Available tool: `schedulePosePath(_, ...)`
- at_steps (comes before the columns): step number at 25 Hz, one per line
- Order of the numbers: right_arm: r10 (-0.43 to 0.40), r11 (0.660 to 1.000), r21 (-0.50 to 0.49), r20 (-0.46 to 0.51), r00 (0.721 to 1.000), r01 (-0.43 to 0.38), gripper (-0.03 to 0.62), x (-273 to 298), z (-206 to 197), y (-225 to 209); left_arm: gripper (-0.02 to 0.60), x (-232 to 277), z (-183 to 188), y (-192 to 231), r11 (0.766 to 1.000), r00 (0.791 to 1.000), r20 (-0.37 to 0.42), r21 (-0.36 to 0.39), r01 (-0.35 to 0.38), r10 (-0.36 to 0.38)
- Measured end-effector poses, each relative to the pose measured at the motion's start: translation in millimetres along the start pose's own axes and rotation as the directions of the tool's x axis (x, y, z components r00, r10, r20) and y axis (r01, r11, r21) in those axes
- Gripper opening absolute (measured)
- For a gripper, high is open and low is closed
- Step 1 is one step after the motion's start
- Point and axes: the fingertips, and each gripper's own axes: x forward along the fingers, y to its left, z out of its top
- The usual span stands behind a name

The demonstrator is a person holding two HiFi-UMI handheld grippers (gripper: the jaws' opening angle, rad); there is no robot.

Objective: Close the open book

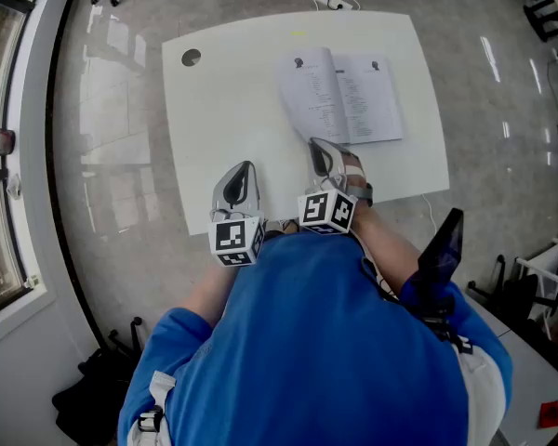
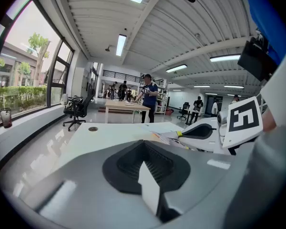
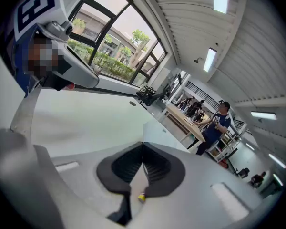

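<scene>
Blue shirt (image 1: 325, 342) of the person fills the near foreground, with both forearms tucked in close. The open book (image 1: 339, 96) lies flat with its pages up on the far right part of the white desk (image 1: 223, 119), its spine running away from the person. The right hand-held gripper (image 1: 318, 149) is at the book's near left corner, jaws closed together on nothing; can't tell if the tip touches the page. The left hand-held gripper (image 1: 245, 170) is well left of the book over bare desk, jaws also closed and empty. Both point forward and a bit down, marker cubes toward the body.

Closing looks not yet started. To do it well, slip a closed tip under the outer edge of the left half, catching the whole stack since loose pages may flop. Swing that half over the spine while the other hand-held gripper pins the right half so the book doesn't skid. The cable hole (image 1: 191, 58) at the far left is out of the way.
</scene>
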Motion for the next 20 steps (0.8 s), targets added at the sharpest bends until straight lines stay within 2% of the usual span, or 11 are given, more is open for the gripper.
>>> schedulePosePath(6,-0.049,0.995,0.083,-0.006,0.999,0.049,0.006,-12.2,-8.1,-20.9,0.006,-1.3,7.8,-16.7,0.998,0.999,0.014,0.032,0.049,-0.049)
schedulePosePath(12,-0.075,0.986,0.15,-0.013,0.997,0.076,0.006,-14.8,-19.4,-43.6,0.006,14.8,20.8,-26.2,0.996,0.998,0.022,0.057,0.064,-0.065)
schedulePosePath(20,-0.101,0.966,0.237,-0.022,0.995,0.104,0.006,-38.3,-51.1,-79.4,0.006,25.9,35.6,-68.5,0.993,0.996,0.034,0.091,0.079,-0.082)
